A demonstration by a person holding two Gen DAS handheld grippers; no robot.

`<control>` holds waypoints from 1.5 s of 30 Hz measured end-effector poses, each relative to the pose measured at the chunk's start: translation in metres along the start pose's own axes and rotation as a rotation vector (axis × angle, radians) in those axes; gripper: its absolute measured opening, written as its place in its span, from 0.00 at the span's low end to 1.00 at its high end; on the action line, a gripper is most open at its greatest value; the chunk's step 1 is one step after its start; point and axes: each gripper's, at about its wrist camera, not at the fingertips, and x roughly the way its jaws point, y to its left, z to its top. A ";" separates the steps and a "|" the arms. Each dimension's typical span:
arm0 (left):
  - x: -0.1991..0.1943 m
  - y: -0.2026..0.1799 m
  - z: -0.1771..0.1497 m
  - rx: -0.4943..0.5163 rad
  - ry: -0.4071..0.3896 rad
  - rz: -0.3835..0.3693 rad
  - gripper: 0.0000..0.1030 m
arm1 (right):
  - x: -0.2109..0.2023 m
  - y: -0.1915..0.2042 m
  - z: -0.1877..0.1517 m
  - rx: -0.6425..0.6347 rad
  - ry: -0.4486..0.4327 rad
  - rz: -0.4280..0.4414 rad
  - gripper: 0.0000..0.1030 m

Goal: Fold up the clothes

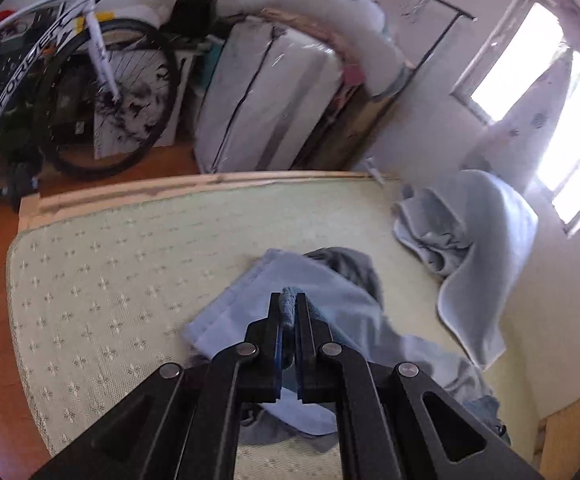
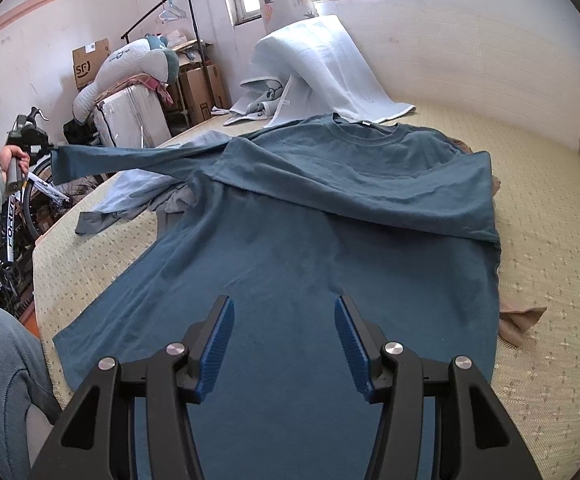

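A dark teal long-sleeved cotton shirt (image 2: pixel 309 232) lies spread on the pale patterned bed mattress (image 2: pixel 537 240), one sleeve folded across its chest. The left gripper (image 1: pixel 289 308) pinches the other sleeve's cuff (image 1: pixel 288 306), stretched sideways. The right gripper (image 2: pixel 284 344) hovers over the hem, fingers apart and empty.

I'm holding the left tool (image 1: pixel 289 307) clamped shut, angled downward; I'm keeping the right tool (image 2: pixel 284 345) half open.
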 end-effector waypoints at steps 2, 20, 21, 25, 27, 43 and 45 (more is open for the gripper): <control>0.010 0.005 0.003 -0.009 0.015 0.007 0.03 | 0.003 0.000 -0.002 -0.003 0.009 -0.003 0.54; -0.055 -0.104 0.036 0.304 0.177 -0.271 0.03 | 0.030 0.020 0.000 0.020 0.045 0.097 0.54; -0.064 -0.110 0.032 0.328 0.193 -0.291 0.03 | 0.034 0.029 0.006 0.027 0.045 0.128 0.54; -0.091 -0.126 0.016 0.393 0.239 -0.327 0.03 | 0.048 0.090 0.036 0.004 0.012 0.267 0.57; -0.102 -0.130 0.006 0.409 0.261 -0.343 0.03 | 0.053 0.130 0.055 -0.017 -0.035 0.317 0.59; -0.144 -0.139 -0.055 0.470 0.413 -0.433 0.03 | 0.078 0.386 0.161 -0.289 -0.274 0.464 0.61; -0.146 -0.137 -0.056 0.466 0.419 -0.443 0.03 | 0.088 0.396 0.166 -0.310 -0.246 0.439 0.61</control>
